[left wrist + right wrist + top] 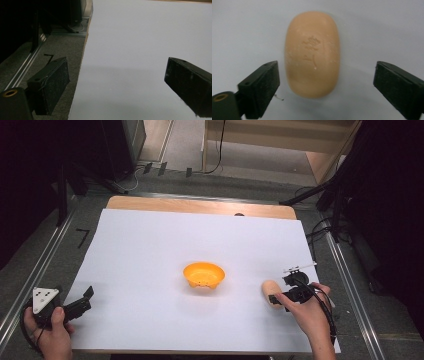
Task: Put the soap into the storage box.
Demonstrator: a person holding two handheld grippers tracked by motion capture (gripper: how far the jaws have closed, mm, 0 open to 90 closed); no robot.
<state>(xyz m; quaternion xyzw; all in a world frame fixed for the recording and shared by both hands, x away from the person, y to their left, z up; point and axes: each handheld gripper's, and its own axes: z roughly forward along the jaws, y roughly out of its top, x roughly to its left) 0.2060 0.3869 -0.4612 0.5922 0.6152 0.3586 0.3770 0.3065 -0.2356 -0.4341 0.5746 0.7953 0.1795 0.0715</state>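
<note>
A tan oval bar of soap (270, 291) lies flat on the white sheet (150, 250) at the right, near the front edge. My right gripper (281, 290) is right beside it. In the right gripper view the soap (312, 53) lies between the black jaws, stamped face up, and my right gripper (325, 75) stands open with a gap on both sides, wider on the right. An orange bowl (203, 274) sits in the middle of the sheet. My left gripper (85, 299) rests at the front left corner, open with nothing between its jaws (116, 75), straddling the sheet's left edge.
The white sheet covers a wooden table (200, 206). Grey carpeted floor (57, 50) and a metal rail (35, 270) run along the left side, with another rail (350, 285) on the right. Cables and dark stands (325, 195) lie beyond the far edge.
</note>
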